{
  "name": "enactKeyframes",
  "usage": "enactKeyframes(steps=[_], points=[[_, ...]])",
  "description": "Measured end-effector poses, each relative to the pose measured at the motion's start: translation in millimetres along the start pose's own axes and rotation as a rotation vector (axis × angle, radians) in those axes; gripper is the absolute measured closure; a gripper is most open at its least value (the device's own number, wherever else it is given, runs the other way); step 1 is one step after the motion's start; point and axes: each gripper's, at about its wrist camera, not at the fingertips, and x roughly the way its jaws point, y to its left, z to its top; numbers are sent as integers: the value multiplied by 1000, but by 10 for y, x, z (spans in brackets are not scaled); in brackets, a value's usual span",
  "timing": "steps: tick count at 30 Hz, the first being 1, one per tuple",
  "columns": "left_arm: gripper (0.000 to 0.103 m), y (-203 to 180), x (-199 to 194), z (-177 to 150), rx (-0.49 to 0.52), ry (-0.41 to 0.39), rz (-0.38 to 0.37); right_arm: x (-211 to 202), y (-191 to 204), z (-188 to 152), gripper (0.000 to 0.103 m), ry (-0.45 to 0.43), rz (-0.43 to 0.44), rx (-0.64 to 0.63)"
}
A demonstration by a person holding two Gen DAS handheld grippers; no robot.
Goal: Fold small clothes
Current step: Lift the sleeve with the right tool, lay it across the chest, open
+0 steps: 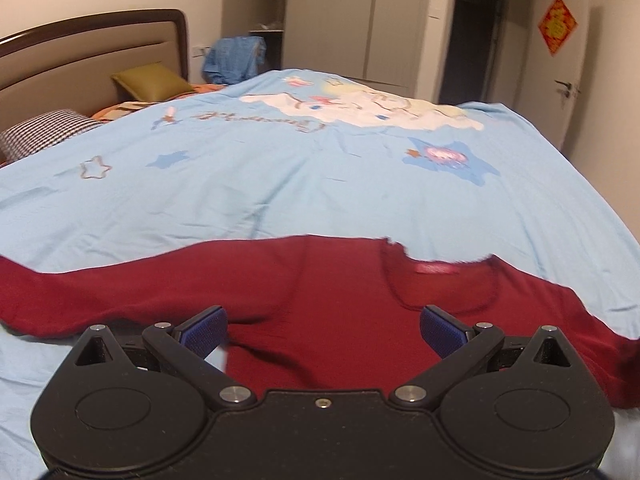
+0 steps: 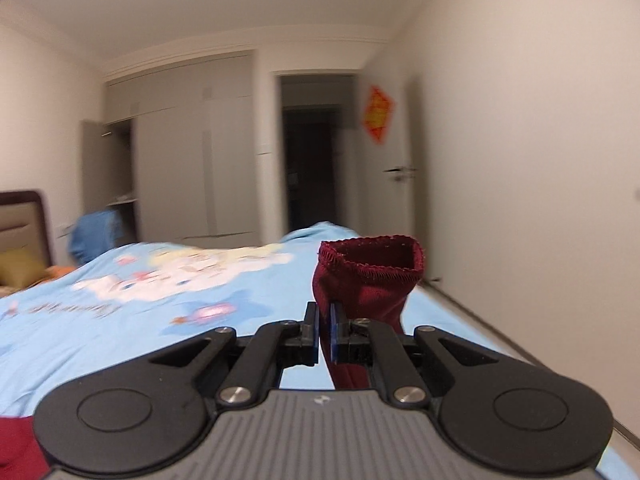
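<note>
A dark red long-sleeved top (image 1: 320,292) lies spread flat on the light blue bedspread (image 1: 280,184), neckline (image 1: 440,276) toward the right. My left gripper (image 1: 323,330) is open just above the top's chest, its blue pads wide apart and empty. My right gripper (image 2: 325,332) is shut on the red sleeve (image 2: 368,276), near its cuff. The open cuff stands up above the fingers, lifted off the bed. A bit of the red top also shows at the lower left of the right wrist view (image 2: 16,448).
The bedspread has a cartoon print (image 1: 360,108). Headboard (image 1: 92,52) and pillows (image 1: 148,82) are far left. A blue cloth (image 1: 236,58) hangs beyond the bed. A wardrobe (image 2: 192,168), dark doorway (image 2: 312,160) and wall (image 2: 520,160) lie behind and to the right.
</note>
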Motion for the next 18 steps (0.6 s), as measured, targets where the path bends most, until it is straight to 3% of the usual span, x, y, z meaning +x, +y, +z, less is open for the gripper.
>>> enactKeyframes(steps=[4,10,18], points=[[1,364,-10,35,-49,-7,54,86,750,-77,97,24,130,-120],[1,806,-8,-2,-105,-1,117,22,1747,-450,97,88,285,-292],[1,1172,60,-79,-161,9,172,-342,2486,-1095,97,186,424,-464]])
